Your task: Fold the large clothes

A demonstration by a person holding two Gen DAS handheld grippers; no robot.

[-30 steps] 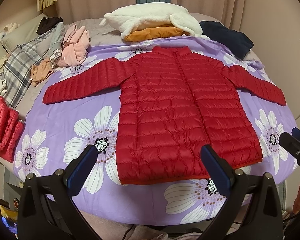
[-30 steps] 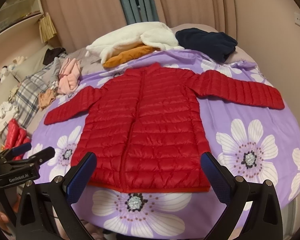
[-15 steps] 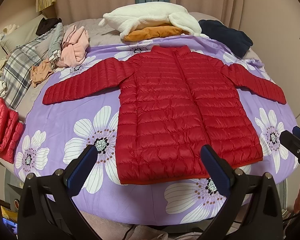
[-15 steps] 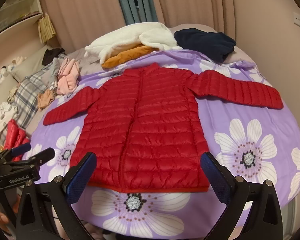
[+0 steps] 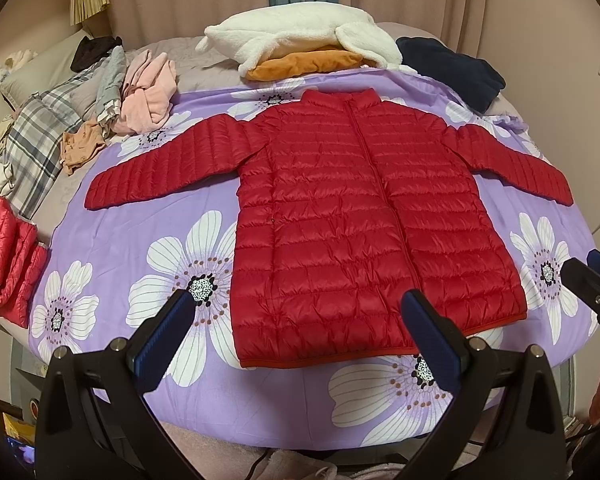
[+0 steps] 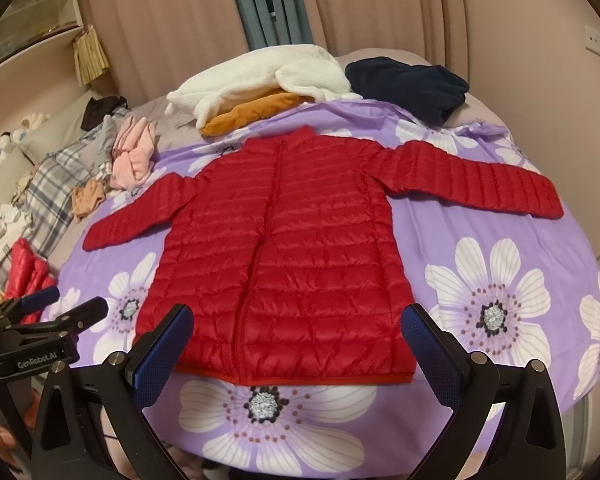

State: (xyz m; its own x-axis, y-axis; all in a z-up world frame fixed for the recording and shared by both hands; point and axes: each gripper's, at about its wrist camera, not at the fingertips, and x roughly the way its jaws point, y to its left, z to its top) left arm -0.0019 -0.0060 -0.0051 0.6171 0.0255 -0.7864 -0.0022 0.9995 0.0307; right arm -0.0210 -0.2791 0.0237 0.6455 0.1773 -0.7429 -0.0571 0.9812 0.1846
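Note:
A red quilted puffer jacket [image 5: 352, 216] lies flat, front up and zipped, on a purple flowered sheet [image 5: 140, 240], both sleeves spread out sideways. It also shows in the right wrist view [image 6: 284, 256]. My left gripper [image 5: 300, 316] is open and empty, hovering just before the jacket's bottom hem, toward its left half. My right gripper [image 6: 298, 332] is open and empty, above the hem. The left gripper also shows at the left edge of the right wrist view [image 6: 48, 312], the right gripper at the right edge of the left wrist view [image 5: 596, 276].
A white fleece on an orange garment [image 5: 300, 40] and a navy garment [image 5: 452, 68] lie beyond the collar. Pink and plaid clothes [image 5: 144, 92] are piled at the far left. A folded red puffer [image 5: 10, 256] sits at the left edge of the bed.
Both grippers have drifted slightly; the jacket sits a little lower in the left wrist view. Nothing was grasped and the jacket has not moved.

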